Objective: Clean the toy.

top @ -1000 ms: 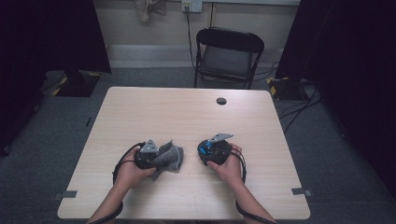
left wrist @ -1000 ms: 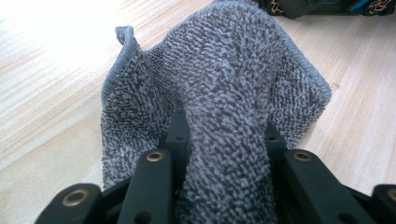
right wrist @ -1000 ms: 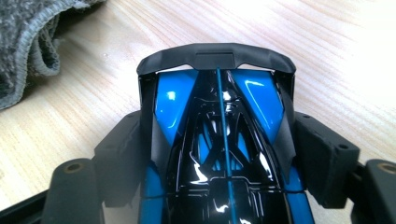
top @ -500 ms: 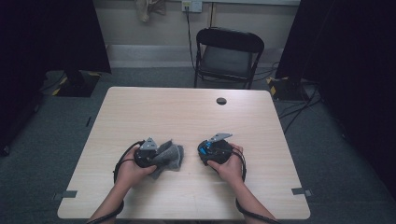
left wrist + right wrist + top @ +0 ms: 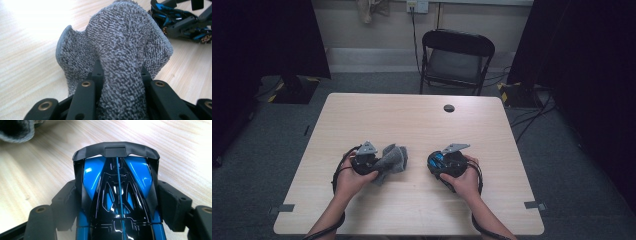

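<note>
The left gripper (image 5: 379,162) is closed tightly on a grey terry cloth (image 5: 117,50), its jaws pinching a bunched fold so that the rest of the fabric stands up and fans out beyond the jaw tips; in the high view the cloth (image 5: 391,160) sits at the near-left part of the table (image 5: 412,120), resting on or just above the surface. The right gripper (image 5: 437,161) holds a blue and black toy car (image 5: 117,192) across its body, the jaws set wide and pressing on both flanks, with the black rear wing pointing away from the hand; the car (image 5: 439,160) sits at the near-right part of the table, just right of the cloth and apart from it. Judged from these views, the cloth is light, soft and fully compliant: it will drape, fold and slip through a loose pinch, so a firm grip on a gathered fold, as now, is appropriate. The car appears light and rigid, with a glossy, probably slippery shell and thin projecting parts, notably the wing, that could snap under side load. Grip it on the broad body sides, not on the wing. A round black grommet (image 5: 449,108) lies at the far side of the table.
</note>
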`<state>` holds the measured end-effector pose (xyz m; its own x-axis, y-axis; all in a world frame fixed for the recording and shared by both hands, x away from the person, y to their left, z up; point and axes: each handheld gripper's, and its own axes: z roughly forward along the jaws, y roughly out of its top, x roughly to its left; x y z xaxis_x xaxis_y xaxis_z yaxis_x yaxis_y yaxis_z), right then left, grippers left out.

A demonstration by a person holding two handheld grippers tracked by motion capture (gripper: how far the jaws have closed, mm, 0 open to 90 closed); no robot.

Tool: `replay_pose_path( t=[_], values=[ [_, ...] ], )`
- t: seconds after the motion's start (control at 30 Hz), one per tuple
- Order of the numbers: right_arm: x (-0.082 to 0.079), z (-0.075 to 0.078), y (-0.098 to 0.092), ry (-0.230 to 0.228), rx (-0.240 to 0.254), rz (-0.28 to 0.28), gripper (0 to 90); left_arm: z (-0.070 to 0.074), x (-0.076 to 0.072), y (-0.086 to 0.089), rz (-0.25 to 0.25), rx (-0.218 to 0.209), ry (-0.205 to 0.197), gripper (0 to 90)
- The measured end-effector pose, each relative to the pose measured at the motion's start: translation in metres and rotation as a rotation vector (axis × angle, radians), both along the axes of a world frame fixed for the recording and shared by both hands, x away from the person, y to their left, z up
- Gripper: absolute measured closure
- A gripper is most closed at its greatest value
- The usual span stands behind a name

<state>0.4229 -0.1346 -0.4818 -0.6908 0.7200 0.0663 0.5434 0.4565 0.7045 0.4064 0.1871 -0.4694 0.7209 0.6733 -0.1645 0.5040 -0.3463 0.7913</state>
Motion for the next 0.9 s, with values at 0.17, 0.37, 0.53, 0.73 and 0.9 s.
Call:
replay_pose_path(
  t=[0.17,0.37,0.53,0.73,0.9],
  values=[
    [-0.003,0.01,0.001,-0.012,0.013,0.016,26.0,0.002,0.002,-0.001,0.018,-0.02,0.012,69.4],
    [-0.006,0.024,0.007,-0.022,0.017,0.062,26.0,0.005,0.009,-0.006,0.042,-0.054,0.023,70.0],
    [-0.01,0.029,0.013,-0.02,0.024,0.096,26.0,0.015,0.024,-0.02,0.046,-0.033,0.016,70.0],
    [-0.014,0.038,0.02,-0.035,0.041,0.119,26.0,0.025,0.041,-0.04,0.06,0.025,0.018,70.3],
    [-0.016,0.043,0.026,-0.04,0.05,0.14,26.0,0.027,0.043,-0.059,0.033,0.034,0.023,70.3]
  ],
)
